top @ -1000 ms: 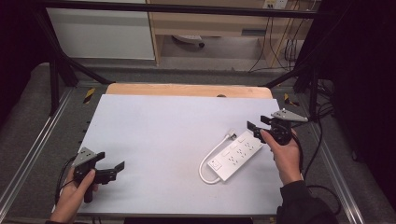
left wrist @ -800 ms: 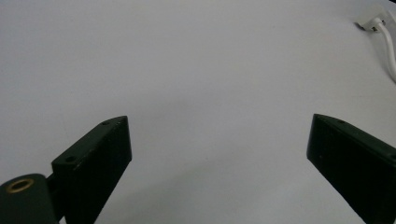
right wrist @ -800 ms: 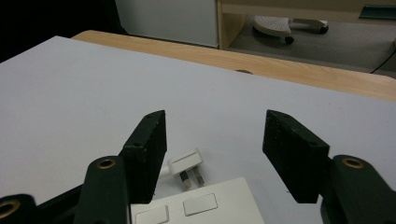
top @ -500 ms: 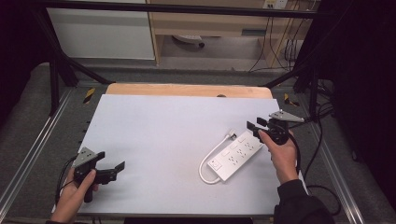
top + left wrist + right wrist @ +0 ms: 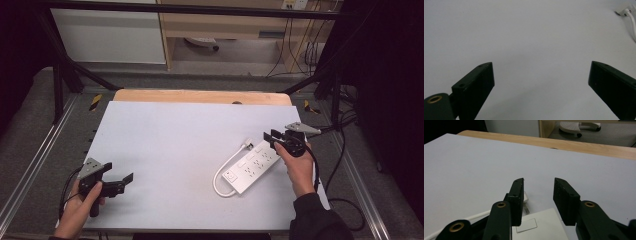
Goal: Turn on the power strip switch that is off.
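A white power strip (image 5: 250, 167) lies slantwise on the white tabletop (image 5: 175, 140) at the right. Its cable (image 5: 220, 175) loops round from the near end to the plug (image 5: 247, 145) beside the far end. My right gripper (image 5: 272, 136) hovers over the strip's far end. In the right gripper view its jaws (image 5: 538, 182) have just been closing and stand apart with a gap, and no pad touches anything. The strip (image 5: 541, 227) and plug (image 5: 526, 202) lie just below them. My left gripper (image 5: 122, 182) rests at the near left, wide open (image 5: 541, 64) over bare table.
A wooden strip (image 5: 200, 96) borders the table's far edge. Metal rails run along both sides, with dark floor and cables (image 5: 345, 150) to the right. In the left gripper view the plug and cable (image 5: 627, 11) lie far off at the top right.
The right gripper has sunk slightly toward the strip's far end and its jaws stand closer together. The left hand has kept still.
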Available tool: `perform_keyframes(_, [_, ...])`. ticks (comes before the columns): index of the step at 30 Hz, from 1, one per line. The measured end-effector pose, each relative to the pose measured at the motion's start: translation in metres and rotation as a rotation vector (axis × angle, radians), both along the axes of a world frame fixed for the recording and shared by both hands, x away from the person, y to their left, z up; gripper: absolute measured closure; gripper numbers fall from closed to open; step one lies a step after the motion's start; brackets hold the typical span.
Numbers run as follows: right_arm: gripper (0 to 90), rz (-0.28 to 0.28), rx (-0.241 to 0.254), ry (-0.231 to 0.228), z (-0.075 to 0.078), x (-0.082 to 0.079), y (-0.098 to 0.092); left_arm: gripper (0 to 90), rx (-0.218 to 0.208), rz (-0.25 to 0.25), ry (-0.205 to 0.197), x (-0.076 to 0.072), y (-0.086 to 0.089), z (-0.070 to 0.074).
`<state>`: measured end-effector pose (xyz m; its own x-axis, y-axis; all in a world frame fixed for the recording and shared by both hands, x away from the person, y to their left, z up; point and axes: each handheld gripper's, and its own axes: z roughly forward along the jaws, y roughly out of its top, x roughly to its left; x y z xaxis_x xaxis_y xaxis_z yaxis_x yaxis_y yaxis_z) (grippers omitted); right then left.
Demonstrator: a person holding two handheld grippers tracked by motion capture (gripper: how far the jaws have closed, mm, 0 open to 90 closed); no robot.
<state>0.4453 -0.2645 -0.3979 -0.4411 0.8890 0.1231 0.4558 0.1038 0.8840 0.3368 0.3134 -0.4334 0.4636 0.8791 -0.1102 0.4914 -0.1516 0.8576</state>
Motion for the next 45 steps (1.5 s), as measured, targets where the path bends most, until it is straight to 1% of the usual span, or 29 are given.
perform_keyframes(6, [66.3,0.006,0.002,0.001,-0.004,0.001,0.001,6.6,-0.001,0.0,-0.002,0.0,0.0,0.0])
perform_keyframes(9, [70.2,0.009,0.007,0.007,-0.006,0.001,0.002,6.6,0.0,-0.001,-0.001,0.0,0.0,0.0])
perform_keyframes(14, [74.2,0.008,0.011,0.019,-0.01,0.002,0.003,6.6,0.0,-0.002,0.0,0.0,0.0,0.0])
perform_keyframes(21, [76.6,0.012,0.013,0.027,-0.015,0.003,0.007,6.6,-0.002,-0.003,-0.003,0.0,-0.001,0.0])
perform_keyframes(24, [77.1,0.014,0.002,0.03,-0.017,0.003,0.009,6.6,-0.001,-0.004,-0.002,0.0,-0.001,0.0])
perform_keyframes(29, [77.6,0.015,0.0,0.033,-0.021,0.002,0.011,6.6,0.0,-0.005,-0.003,0.0,-0.001,0.0])
perform_keyframes(37, [80.9,0.025,-0.015,0.041,-0.028,0.0,0.015,6.6,0.004,-0.005,-0.001,0.0,-0.001,0.0])
perform_keyframes(45, [85.0,0.027,-0.019,0.052,-0.034,-0.003,0.017,6.6,0.005,-0.007,0.0,0.0,-0.001,0.0])
